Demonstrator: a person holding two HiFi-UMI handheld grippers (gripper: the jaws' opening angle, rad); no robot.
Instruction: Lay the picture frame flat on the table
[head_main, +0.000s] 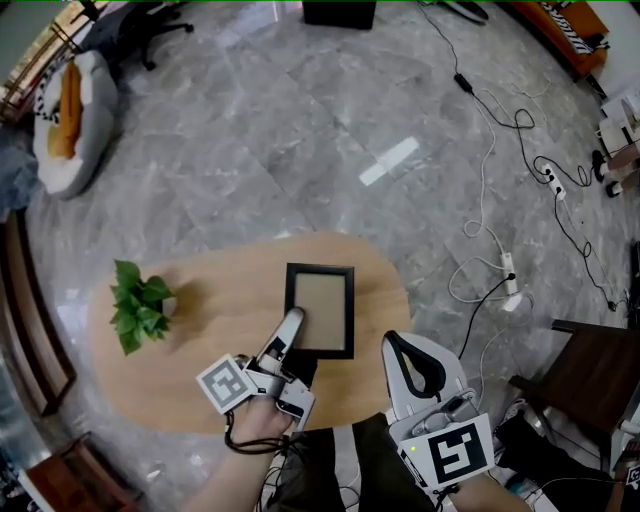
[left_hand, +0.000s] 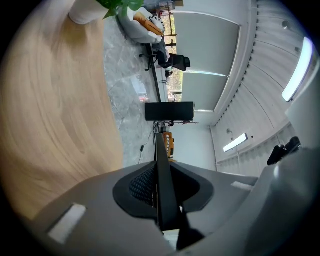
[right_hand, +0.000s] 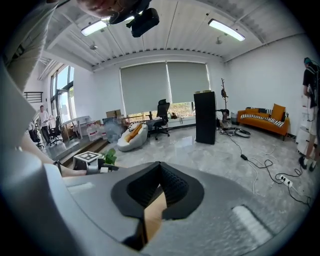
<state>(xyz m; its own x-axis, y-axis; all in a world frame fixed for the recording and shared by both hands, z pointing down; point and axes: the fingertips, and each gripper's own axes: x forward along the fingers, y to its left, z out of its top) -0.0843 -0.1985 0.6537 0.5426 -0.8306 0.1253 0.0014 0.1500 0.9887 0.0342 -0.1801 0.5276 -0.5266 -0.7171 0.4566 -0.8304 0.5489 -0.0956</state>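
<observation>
- Black rectangular picture frame: stiff, light, likely glazed, so fragile; left gripper fingers pinch its thin near-left edge.
- Right gripper fingers closed, empty.

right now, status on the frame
Left gripper jaws shut on picture frame edge. Right gripper shut, empty. Flatness on table unclear. Plant well aside.

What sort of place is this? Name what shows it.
Probably an open office lounge or studio: an orange sofa, a black swivel office chair, and white power strips with cables trailing over the grey marble-look floor.
</observation>
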